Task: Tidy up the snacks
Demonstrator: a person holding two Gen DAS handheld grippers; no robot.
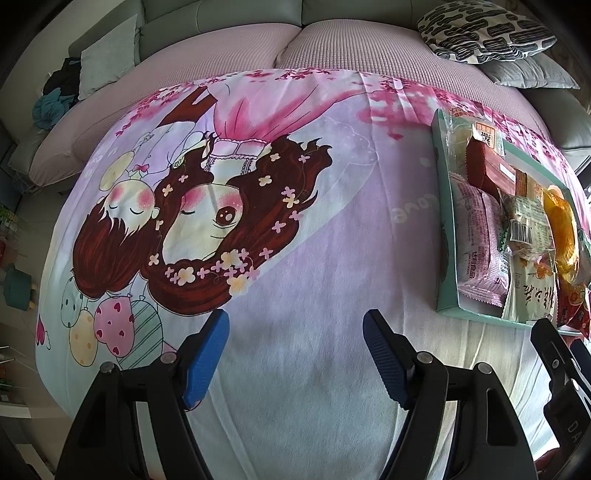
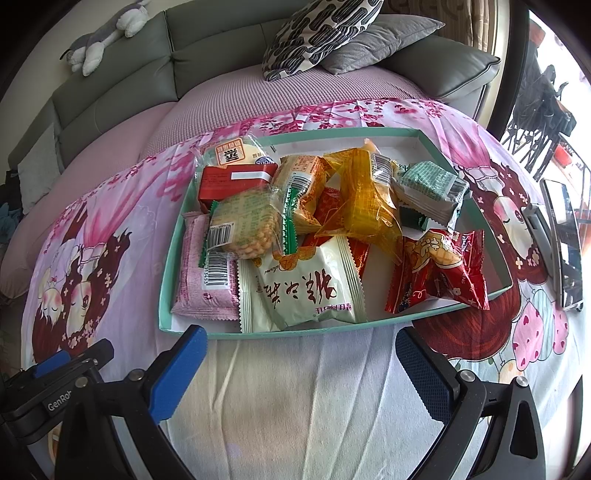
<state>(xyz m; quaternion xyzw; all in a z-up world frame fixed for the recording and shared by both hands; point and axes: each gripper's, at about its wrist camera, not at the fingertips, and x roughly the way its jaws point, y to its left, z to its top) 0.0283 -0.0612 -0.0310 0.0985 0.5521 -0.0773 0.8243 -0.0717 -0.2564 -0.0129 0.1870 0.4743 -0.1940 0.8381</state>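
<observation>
A shallow teal box (image 2: 164, 280) lies on a cartoon-print cloth and holds several snack packets: a white-green pack (image 2: 306, 288), a red pack (image 2: 439, 273), a yellow pack (image 2: 364, 199), a pink pack (image 2: 199, 280), a round cracker pack (image 2: 243, 221) and a red bar (image 2: 232, 179). My right gripper (image 2: 299, 369) is open and empty, just in front of the box's near edge. My left gripper (image 1: 295, 354) is open and empty over bare cloth, left of the box (image 1: 445, 236). The right gripper's fingers (image 1: 554, 347) show at the left view's right edge.
The cloth (image 1: 295, 258) covers a table in front of a pink-covered grey sofa (image 2: 221, 107) with patterned cushions (image 2: 317, 33). A phone on a stand (image 2: 563, 240) stands right of the box. A plush toy (image 2: 99, 40) lies on the sofa back.
</observation>
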